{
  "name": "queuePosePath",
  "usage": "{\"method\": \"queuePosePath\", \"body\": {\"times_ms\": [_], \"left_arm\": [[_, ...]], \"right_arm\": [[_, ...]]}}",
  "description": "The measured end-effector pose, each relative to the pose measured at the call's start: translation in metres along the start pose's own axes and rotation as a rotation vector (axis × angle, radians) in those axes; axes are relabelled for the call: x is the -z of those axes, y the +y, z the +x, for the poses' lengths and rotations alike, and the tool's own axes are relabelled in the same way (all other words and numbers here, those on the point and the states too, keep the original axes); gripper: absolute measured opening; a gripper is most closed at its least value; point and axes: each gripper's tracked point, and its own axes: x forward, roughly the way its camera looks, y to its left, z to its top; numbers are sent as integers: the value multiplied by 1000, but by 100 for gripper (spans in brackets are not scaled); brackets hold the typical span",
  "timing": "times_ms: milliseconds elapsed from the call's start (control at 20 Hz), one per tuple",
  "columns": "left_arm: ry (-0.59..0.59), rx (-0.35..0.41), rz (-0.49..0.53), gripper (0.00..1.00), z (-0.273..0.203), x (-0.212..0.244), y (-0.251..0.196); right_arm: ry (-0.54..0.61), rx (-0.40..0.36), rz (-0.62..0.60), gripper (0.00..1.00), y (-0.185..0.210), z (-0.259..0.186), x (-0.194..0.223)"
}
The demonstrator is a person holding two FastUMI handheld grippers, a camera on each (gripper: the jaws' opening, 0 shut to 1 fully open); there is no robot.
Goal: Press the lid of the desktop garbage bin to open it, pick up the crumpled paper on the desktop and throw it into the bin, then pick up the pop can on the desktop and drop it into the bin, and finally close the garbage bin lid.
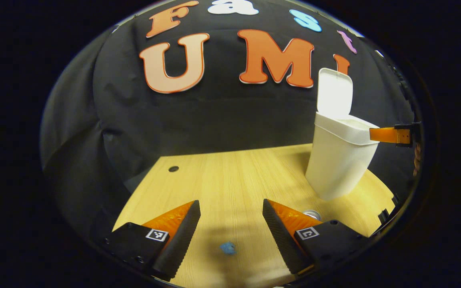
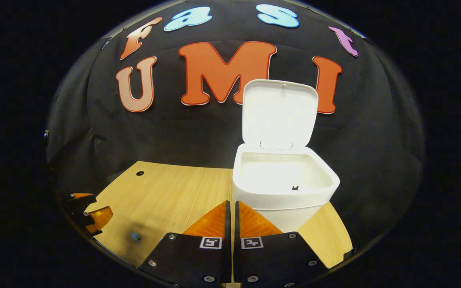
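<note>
The white desktop bin (image 2: 284, 200) stands open, its lid (image 2: 280, 114) tipped up against the wall. Its inside looks bright and bare as far as I can see. My right gripper (image 2: 231, 205) is shut with nothing between its fingers, just in front of the bin's near rim. In the left gripper view the bin (image 1: 340, 160) is at the right, with the right gripper (image 1: 374, 134) reaching over its rim. My left gripper (image 1: 231, 203) hangs open above the table. A small blue crumpled lump (image 1: 227, 248) lies between its fingers. The silver top of the pop can (image 1: 312, 215) peeks out behind one finger.
The wooden table (image 1: 230, 180) has a dark round hole (image 1: 173, 169) near its far left corner. In the right gripper view the left gripper (image 2: 90, 218) sits at the far left edge, and the blue lump (image 2: 135, 237) lies near it.
</note>
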Motion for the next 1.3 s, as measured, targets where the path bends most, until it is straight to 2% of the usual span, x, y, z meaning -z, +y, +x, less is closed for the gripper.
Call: {"method": "queuePosePath", "body": {"times_ms": [300, 500, 550, 700, 850, 900, 950, 1000, 1150, 1300], "left_arm": [[160, 25, 3, 100, 13, 48, -5], [258, 38, -43, 100, 18, 78, -6], [287, 39, -51, 97, 20, 87, -5], [362, 47, -60, 100, 23, 108, -4], [430, 45, -104, 100, 28, 122, -3], [450, 42, -119, 98, 30, 124, -1], [465, 39, -132, 100, 32, 123, 0], [478, 41, -140, 98, 35, 121, 1], [532, 37, -157, 97, 41, 115, 6], [583, 6, -167, 97, 48, 102, 17]], "right_arm": [[79, -61, -4, 4, 25, 3, 33], [145, -98, -18, 6, 38, 7, 60], [157, -102, -17, 7, 40, 9, 67], [215, -146, 3, 13, 54, 16, 92], [270, -201, -15, 36, 70, 15, 115], [283, -220, -24, 41, 75, 15, 119], [295, -241, -32, 55, 80, 14, 124], [307, -262, -39, 55, 84, 14, 128], [335, -313, -62, 74, 98, 15, 144], [370, -335, -86, 82, 106, 18, 159]]}}
